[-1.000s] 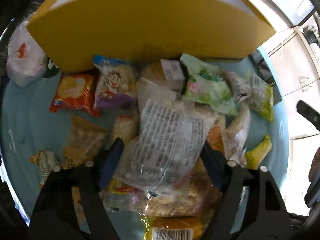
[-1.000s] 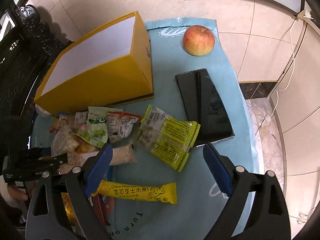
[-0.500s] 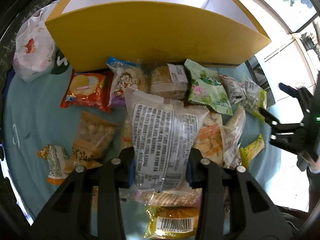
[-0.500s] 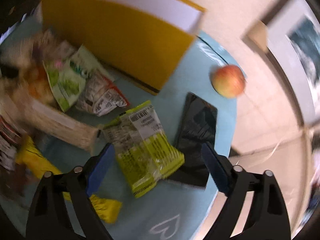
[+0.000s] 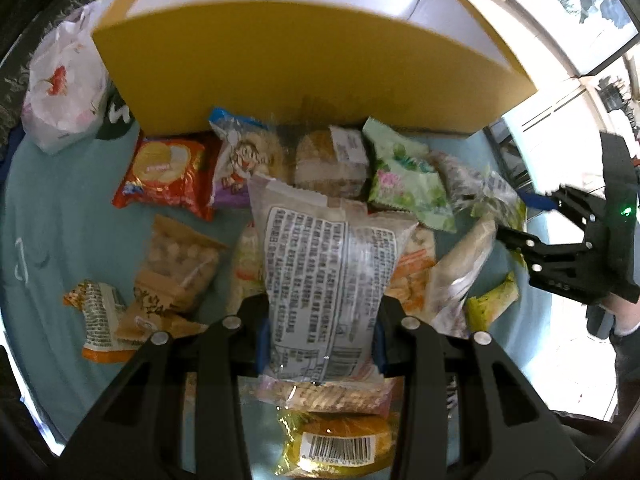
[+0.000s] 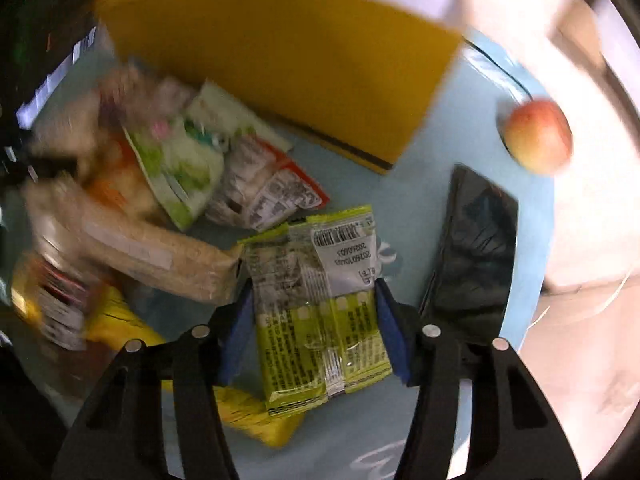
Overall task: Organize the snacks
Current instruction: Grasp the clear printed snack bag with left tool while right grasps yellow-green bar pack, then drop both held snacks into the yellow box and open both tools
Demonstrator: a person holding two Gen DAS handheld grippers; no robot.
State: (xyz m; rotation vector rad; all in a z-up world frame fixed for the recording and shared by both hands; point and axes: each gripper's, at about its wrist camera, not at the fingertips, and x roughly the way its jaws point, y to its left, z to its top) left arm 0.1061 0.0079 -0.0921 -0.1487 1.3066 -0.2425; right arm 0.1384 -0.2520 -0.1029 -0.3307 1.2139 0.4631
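My left gripper [image 5: 320,336] is shut on a clear snack packet [image 5: 324,264] printed with black text, held a little above the heap of snacks in front of the open yellow box [image 5: 312,72]. My right gripper [image 6: 314,320] points down at a lime-green twin packet [image 6: 320,312] lying flat on the blue cloth. Its jaws are closing, the packet lies between them, and the blue pads [image 6: 386,320] stand at its edges without buckling it. In the left wrist view the right gripper [image 5: 520,218] shows at the right edge of the heap.
Around the heap lie a red biscuit pack [image 5: 164,172], a green pack [image 5: 404,176] and a yellow bar [image 6: 248,412]. A white plastic bag [image 5: 60,84] sits left of the box. A black tablet [image 6: 476,260] and an apple [image 6: 538,140] lie right of the lime-green packet.
The left jaws closed on the clear packet and raised it slightly. The right gripper rolled, came down over the lime-green packet, and its jaws narrowed around it.
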